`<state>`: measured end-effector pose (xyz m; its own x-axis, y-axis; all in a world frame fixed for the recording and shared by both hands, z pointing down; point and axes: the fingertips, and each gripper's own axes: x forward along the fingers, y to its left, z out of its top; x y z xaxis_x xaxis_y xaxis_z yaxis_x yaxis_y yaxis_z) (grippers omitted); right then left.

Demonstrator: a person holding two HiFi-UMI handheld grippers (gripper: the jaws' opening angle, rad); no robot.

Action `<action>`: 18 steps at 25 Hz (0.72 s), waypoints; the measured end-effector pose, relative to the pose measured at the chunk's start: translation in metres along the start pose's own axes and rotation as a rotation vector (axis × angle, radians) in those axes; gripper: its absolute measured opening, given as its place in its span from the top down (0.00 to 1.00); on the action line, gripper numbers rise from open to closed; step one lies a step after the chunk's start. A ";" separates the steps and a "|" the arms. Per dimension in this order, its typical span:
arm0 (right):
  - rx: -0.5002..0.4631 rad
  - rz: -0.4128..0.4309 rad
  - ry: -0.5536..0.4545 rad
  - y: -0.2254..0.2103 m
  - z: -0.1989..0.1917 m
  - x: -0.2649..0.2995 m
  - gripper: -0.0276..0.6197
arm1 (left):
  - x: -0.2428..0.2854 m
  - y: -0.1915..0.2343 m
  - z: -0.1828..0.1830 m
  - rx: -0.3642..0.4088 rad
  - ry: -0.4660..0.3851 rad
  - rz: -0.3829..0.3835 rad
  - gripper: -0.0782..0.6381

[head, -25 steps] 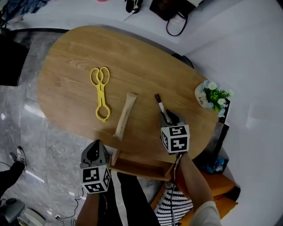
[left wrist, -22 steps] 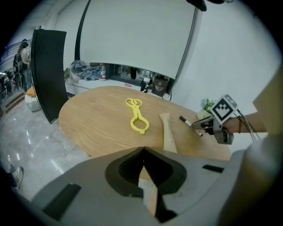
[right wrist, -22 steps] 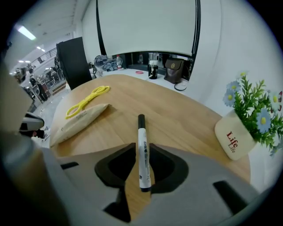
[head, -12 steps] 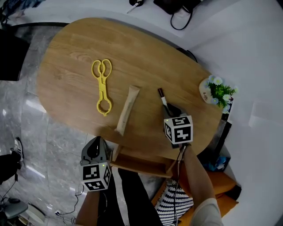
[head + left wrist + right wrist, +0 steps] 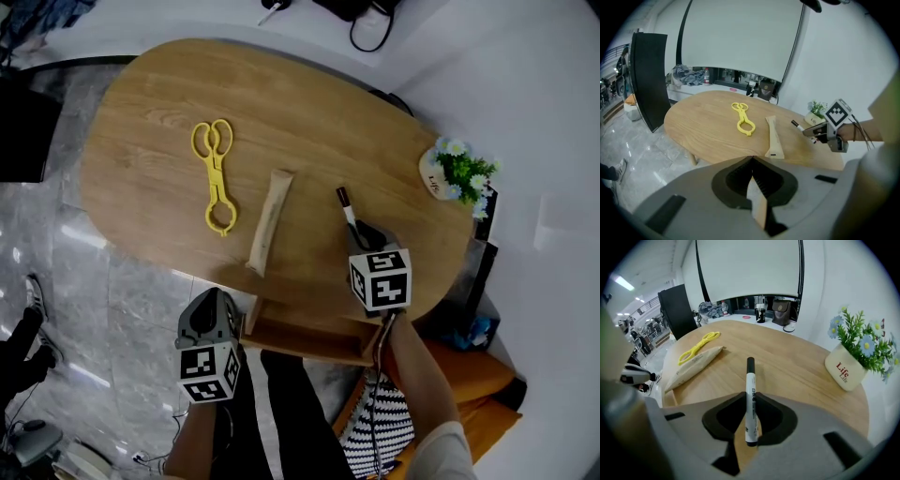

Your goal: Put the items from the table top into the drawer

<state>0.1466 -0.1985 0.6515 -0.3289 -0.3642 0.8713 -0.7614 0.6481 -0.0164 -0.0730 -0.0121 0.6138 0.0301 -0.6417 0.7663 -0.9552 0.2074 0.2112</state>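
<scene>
**Lifting the marker clear for the drawer**

The black-capped marker (image 5: 348, 212) lies on the table (image 5: 281, 103) near its front edge, cap towards 11 o'clock in the head view. The right hand-held gripper (image 5: 361, 236) is narrowed onto the barrel's rear half. In the right gripper view both jaw tips touch the white barrel, and the tail end sits back in the hollow behind them. The hold looks central across the barrel but sits towards the tail, so I judge the capped end may droop once raised.

The open wooden drawer (image 5: 302, 354) juts from under the table at about 7 o'clock from the marker, close by. A good move would be a straight lift, enough to clear the table's edge. Then carry it towards 7 o'clock and lower it into the drawer before letting go, with the barrel along the drawer's length.

The left hand-held gripper (image 5: 752, 160) sits just at the drawer's left corner with its jaws drawn together. A strip of wood shows behind its tips, and I cannot tell if it is pinched.

At 9 o'clock of the marker a tan paper pouch (image 5: 267, 223) waits, and yellow scissor tongs (image 5: 215, 183) lie beyond it. A small flower pot (image 5: 434, 176) stands at 2 o'clock, well apart.
</scene>
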 end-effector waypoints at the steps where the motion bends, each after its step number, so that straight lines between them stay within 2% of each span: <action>1: 0.007 0.005 -0.003 0.003 -0.003 -0.005 0.86 | -0.002 -0.001 -0.002 0.003 0.003 -0.005 0.88; 10: 0.011 0.048 -0.002 0.037 -0.049 -0.049 0.86 | -0.019 -0.017 -0.026 0.068 0.036 -0.057 0.88; 18: -0.008 0.142 0.019 0.080 -0.085 -0.079 0.86 | -0.032 -0.024 -0.049 0.090 0.057 -0.065 0.88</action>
<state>0.1596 -0.0612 0.6227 -0.4222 -0.2556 0.8697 -0.7033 0.6977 -0.1364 -0.0370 0.0398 0.6142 0.1069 -0.6081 0.7867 -0.9732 0.0979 0.2080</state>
